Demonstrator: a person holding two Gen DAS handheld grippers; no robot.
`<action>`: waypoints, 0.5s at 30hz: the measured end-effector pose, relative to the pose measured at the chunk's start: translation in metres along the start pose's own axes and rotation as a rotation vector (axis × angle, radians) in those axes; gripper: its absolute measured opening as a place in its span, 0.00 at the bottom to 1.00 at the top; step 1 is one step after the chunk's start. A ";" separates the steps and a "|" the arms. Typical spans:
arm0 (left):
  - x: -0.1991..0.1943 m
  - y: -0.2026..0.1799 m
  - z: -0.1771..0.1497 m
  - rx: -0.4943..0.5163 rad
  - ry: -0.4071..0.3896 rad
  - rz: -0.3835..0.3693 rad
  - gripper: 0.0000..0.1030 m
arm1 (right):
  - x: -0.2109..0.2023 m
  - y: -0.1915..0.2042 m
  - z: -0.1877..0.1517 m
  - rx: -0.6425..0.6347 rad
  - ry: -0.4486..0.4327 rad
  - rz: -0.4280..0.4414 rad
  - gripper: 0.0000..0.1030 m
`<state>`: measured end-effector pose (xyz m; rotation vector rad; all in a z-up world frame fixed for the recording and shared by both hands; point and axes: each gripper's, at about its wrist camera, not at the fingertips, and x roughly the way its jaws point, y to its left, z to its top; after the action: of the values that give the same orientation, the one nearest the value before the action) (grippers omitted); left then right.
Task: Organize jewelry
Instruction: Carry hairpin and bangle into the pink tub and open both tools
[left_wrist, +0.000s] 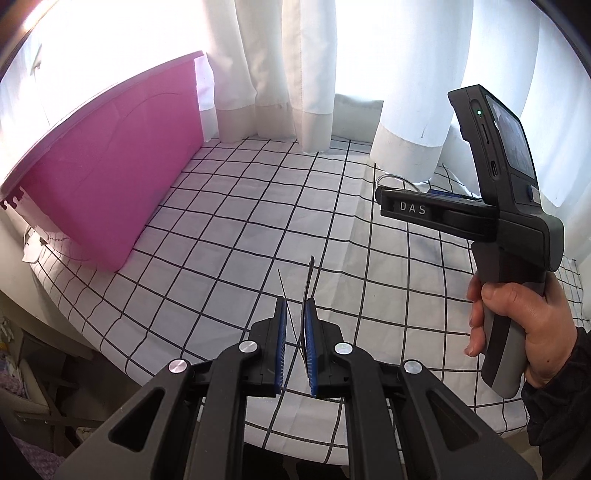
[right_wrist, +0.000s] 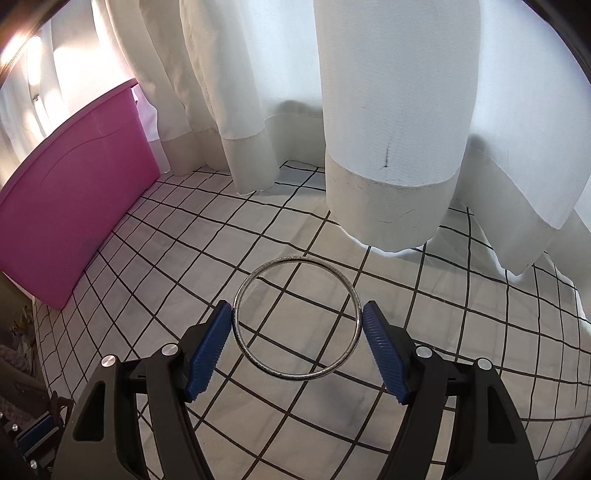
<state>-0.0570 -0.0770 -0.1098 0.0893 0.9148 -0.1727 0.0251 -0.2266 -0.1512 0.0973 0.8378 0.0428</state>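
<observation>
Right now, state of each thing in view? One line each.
Left gripper: shut on thin dark jewelry, edge-on, kind unclear.
Thin jewelry: pinched between the pads, sticking out past the tips, off the cloth.
Right gripper: jaws wide, pads against the bangle's two sides.
Bangle: held across its width, lying roughly flat, above the cloth.
Pink box: on the checked cloth, far left; opening not visible.
Curtain: hanging down, hem resting on the cloth.

Box (right_wrist: 70, 221) left on the cloth (right_wrist: 184, 258), curtains (right_wrist: 391, 147) behind, bangle (right_wrist: 297, 319) above.
</observation>
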 end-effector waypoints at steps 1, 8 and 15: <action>-0.003 0.002 0.003 0.002 -0.007 0.002 0.10 | -0.003 0.002 0.002 0.002 -0.005 0.002 0.68; -0.021 0.018 0.022 0.013 -0.064 0.015 0.10 | -0.022 0.023 0.023 -0.002 -0.047 0.019 0.68; -0.042 0.039 0.042 0.010 -0.125 0.028 0.10 | -0.039 0.055 0.048 -0.043 -0.089 0.037 0.68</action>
<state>-0.0424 -0.0406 -0.0505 0.0995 0.7882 -0.1553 0.0347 -0.1784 -0.0847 0.0738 0.7457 0.0906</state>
